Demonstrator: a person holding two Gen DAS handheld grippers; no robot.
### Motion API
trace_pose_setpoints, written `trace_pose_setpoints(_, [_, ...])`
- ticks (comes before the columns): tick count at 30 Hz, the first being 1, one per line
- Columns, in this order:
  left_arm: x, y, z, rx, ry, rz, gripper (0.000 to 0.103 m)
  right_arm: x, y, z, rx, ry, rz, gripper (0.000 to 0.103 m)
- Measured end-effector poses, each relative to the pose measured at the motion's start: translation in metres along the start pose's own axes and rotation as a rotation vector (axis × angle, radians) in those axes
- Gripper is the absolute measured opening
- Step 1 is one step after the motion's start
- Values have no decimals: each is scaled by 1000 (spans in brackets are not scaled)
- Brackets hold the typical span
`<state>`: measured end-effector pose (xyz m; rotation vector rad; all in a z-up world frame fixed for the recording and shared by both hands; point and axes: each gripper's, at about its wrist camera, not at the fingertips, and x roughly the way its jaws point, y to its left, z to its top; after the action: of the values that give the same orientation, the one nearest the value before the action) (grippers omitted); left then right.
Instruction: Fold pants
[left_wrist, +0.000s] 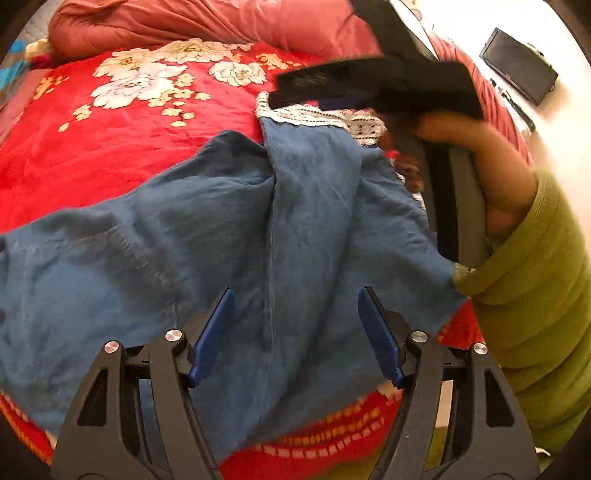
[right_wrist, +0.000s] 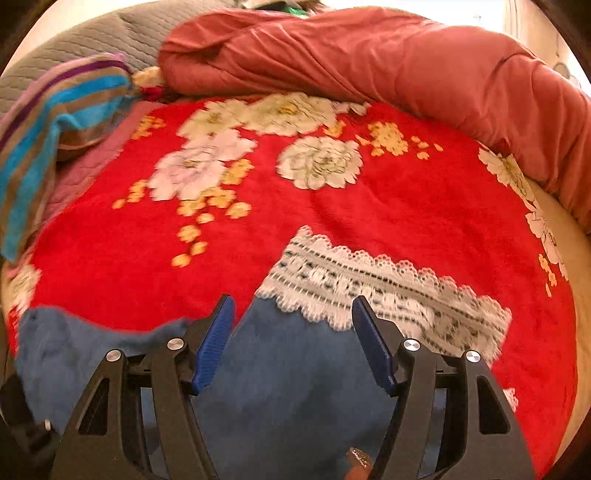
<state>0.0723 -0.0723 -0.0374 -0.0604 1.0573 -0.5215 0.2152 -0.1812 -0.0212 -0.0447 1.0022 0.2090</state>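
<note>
Blue pants (left_wrist: 221, 229) with a white lace hem (left_wrist: 325, 118) lie spread on a red floral blanket (left_wrist: 110, 122). My left gripper (left_wrist: 295, 314) is open and empty, hovering above the near part of the pants. My right gripper (right_wrist: 293, 325) is open and empty above the pants (right_wrist: 295, 369), just short of the lace hem (right_wrist: 388, 291). In the left wrist view the right gripper's black body (left_wrist: 388, 85) shows above the lace end, held by a hand in a green sleeve (left_wrist: 535, 277).
A rolled salmon-red quilt (right_wrist: 369, 55) lies along the far side of the bed. A striped towel (right_wrist: 48, 122) and grey quilted cover (right_wrist: 92, 33) sit at the far left. A dark box (left_wrist: 517, 70) is on the pale floor at right.
</note>
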Motion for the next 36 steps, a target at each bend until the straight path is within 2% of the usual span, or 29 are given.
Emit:
trace_pose_setpoints(2, [10,1,3,-1,11,-5,60,15,5,9,4,16,3,64])
trace_pose_setpoints(5, [19,-3,3,19,12,3,42,34,9,19,7,41,-28,64])
trace_pose_setpoints(6, [20,-4,0,34,6,12,39,41,9,22,14,51,-42,64])
trace_pose_setpoints(10, [20,-8,-7,72,-8,25,38,62,6,28,26,66,-101,64])
trace_pose_setpoints(11, [20,-9,-7,80,-11,30,38,65,3,29,26,66,-113,57])
trace_pose_setpoints(12, [20,-10,-9,87,-13,33,38,68,1,29,23,64,-130,38])
trace_pose_setpoints(15, [18,-11,-10,88,-18,26,38,62,-13,27,46,42,-93,13])
trace_pose_setpoints(22, [16,-9,-10,73,-31,17,38,-19,-58,1,148,-89,32,10])
trace_pose_setpoints(29, [10,-13,-14,88,-54,57,38,-108,-97,-39,218,-202,58,10])
trace_pose_setpoints(31, [7,-14,-14,99,-67,89,38,-130,-106,-54,231,-221,57,10])
trace_pose_setpoints(32, [5,-15,-14,109,-76,102,31,-139,-110,-62,238,-226,52,10])
trace_pose_setpoints(33, [1,-16,-14,121,-88,115,13,-145,-113,-68,240,-228,48,10])
trace_pose_setpoints(34, [-2,-17,-14,132,-96,116,5,-153,-116,-78,244,-229,41,10])
trace_pose_setpoints(35, [-4,-18,-14,141,-101,118,0,-158,-116,-85,246,-227,37,10])
trace_pose_setpoints(36, [-8,-18,-15,155,-103,122,0,-163,-118,-93,247,-222,36,10])
